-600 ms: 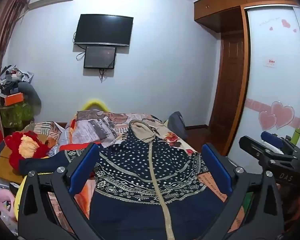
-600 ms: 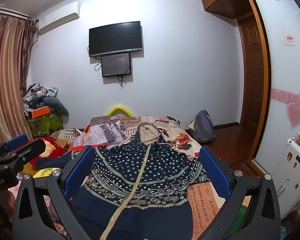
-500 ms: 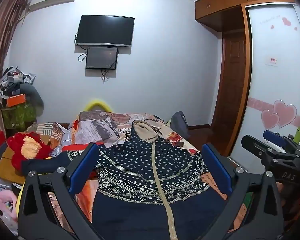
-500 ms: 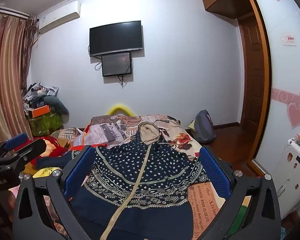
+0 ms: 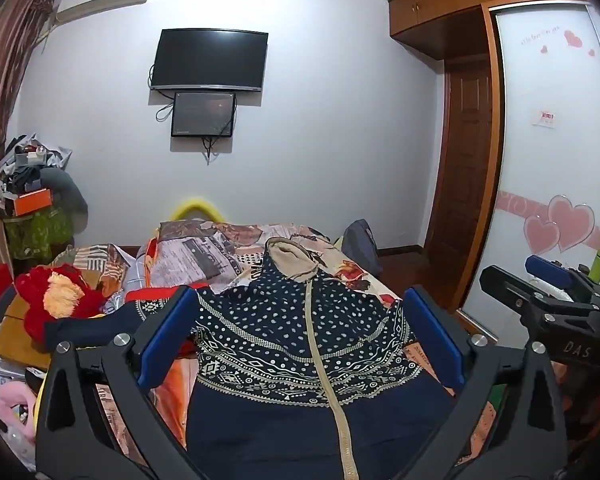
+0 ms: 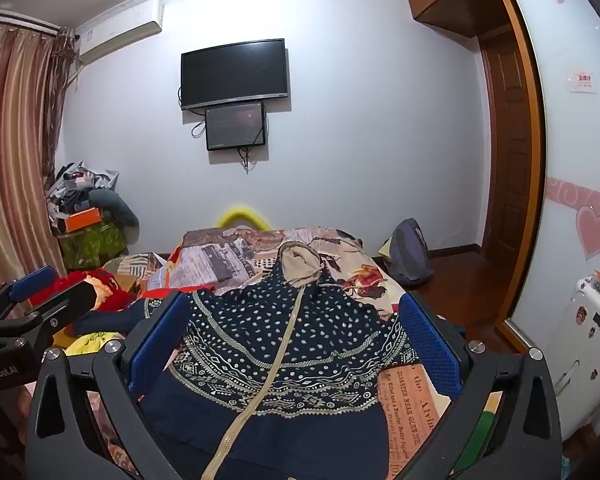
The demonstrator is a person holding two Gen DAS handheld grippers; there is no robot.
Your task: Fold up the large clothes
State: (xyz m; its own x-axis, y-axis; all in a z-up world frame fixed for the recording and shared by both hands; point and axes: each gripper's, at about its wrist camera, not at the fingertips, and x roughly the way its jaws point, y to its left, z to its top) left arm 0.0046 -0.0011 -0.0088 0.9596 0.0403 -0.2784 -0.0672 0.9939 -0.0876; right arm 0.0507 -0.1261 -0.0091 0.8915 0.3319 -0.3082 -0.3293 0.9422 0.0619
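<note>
The left gripper (image 5: 300, 340) and right gripper (image 6: 296, 340) are hovering wide apart, empty, above the flat hoodie (image 5: 300, 340) on the bed (image 5: 204, 252), preparing the first fold; next, gripping an edge.

Hoodie (image 5: 300, 344) on bed (image 5: 228, 248); backpack (image 5: 362, 240) right of bed.

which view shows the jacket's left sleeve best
The left wrist view: the navy sleeve runs out whole toward the red plush toy. In the right wrist view the left gripper hides most of the sleeve.
</note>
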